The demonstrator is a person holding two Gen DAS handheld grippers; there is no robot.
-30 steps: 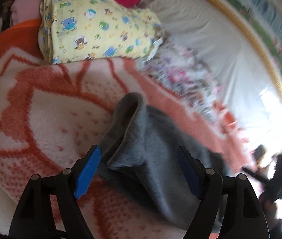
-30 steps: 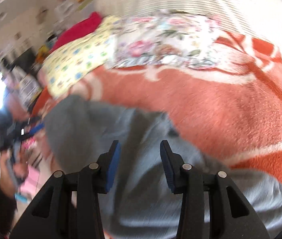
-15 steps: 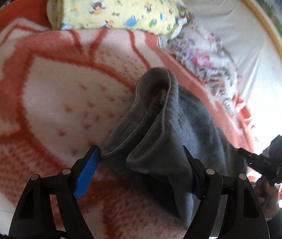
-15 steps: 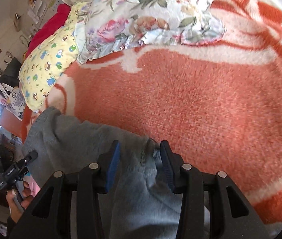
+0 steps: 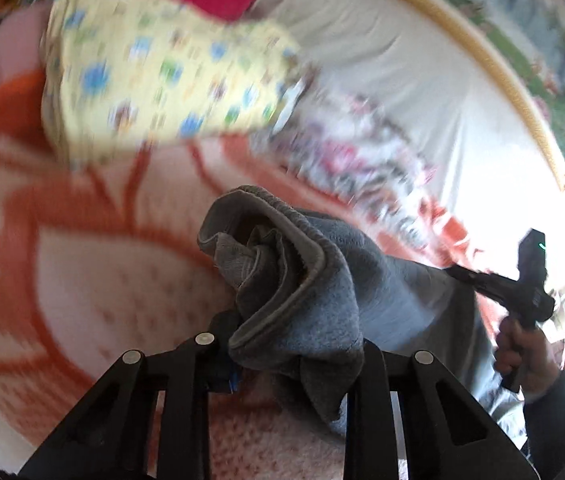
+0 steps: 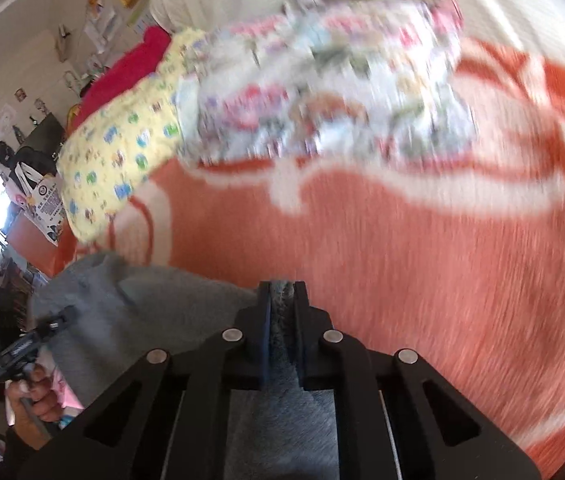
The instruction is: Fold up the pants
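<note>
Two views: both are motion-blurred, so the prints on the bedding are hard to read.
Hidden: the left gripper (image 5: pixel 294 356) has its fingertips buried under bunched cloth; only a sliver of blue pad (image 5: pixel 233 380) peeks out beside the fabric.
Cut off: the pants (image 5: pixel 322 280) run out of the bottom of the right wrist view, so their full length cannot be made out.
Left fingers: drawn in on a thick wad of the pants, which spills over and between them.
Right fingers: the right gripper (image 6: pixel 282 320) is nearly pressed together, pinching a thin edge of the pants (image 6: pixel 142 312).
Pants position: stretched between the two grippers, over the blanket (image 6: pixel 422 280).
Textures: pants are grey fleece with a rolled hem; blanket is fuzzy, orange with white pattern.
Bedding behind: a yellow pillow (image 5: pixel 162 76) with small coloured figures lies beside a floral pillow (image 6: pixel 342 80), touching it.
</note>
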